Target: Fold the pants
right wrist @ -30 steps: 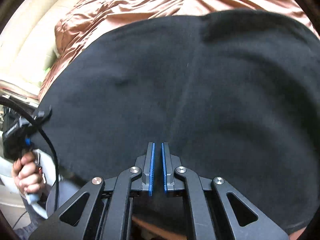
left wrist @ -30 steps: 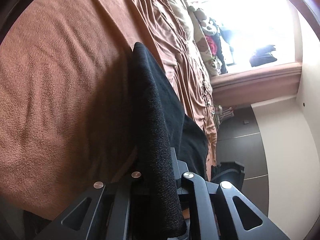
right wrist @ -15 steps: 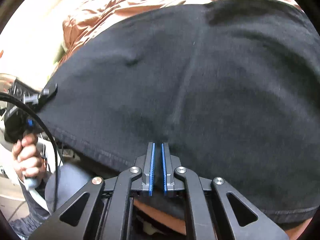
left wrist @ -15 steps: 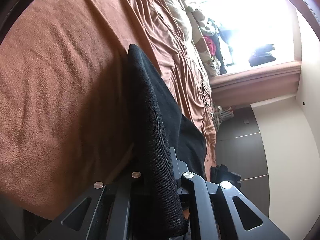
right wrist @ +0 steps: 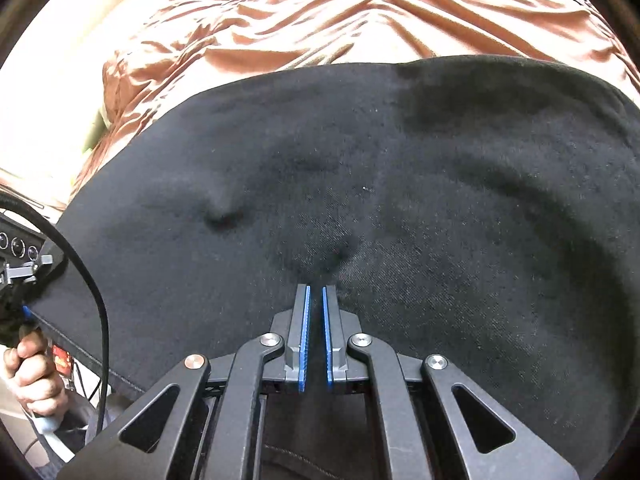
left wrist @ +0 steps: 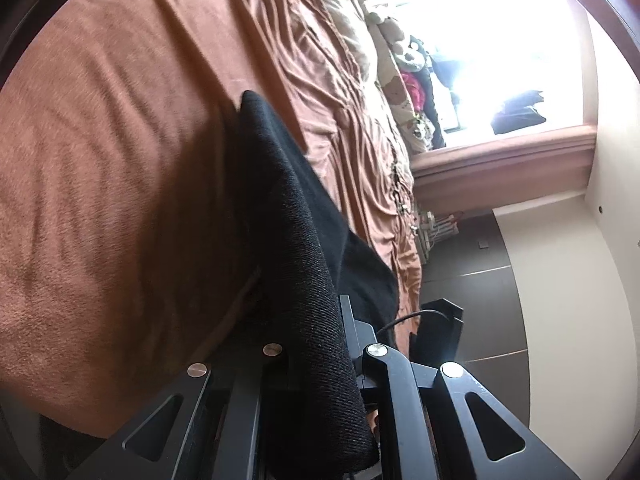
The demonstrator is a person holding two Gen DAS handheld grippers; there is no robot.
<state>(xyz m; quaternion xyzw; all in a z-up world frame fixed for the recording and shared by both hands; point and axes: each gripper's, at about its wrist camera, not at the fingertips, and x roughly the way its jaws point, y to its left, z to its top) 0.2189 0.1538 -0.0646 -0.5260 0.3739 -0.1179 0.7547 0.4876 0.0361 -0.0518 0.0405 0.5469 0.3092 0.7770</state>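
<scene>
Black pants [right wrist: 400, 200] lie spread flat on a brown bedspread [right wrist: 320, 12]. My right gripper [right wrist: 314, 290] points down at the middle of the cloth, its blue pads [right wrist: 306, 336] shut with nothing between them, beside a small wrinkle [right wrist: 340, 252]. In the left wrist view a thick edge of the pants [left wrist: 304, 264] runs back between the jaws of my left gripper [left wrist: 316, 312], which is shut on it; the cloth hides its fingertips. The right wrist view shows that left gripper [right wrist: 20, 272] at the pants' left edge, held by a hand [right wrist: 34, 376].
The brown bedspread [left wrist: 112, 160] stretches wide to the left of the held edge. Pillows and a soft toy [left wrist: 404, 52] sit at the bed's far end under a bright window. Dark floor [left wrist: 472, 280] and a pale wall lie to the right.
My right gripper has slid over the pants, and more of the wrinkled bedspread now shows beyond their far edge. The left gripper keeps its hold and has hardly moved.
</scene>
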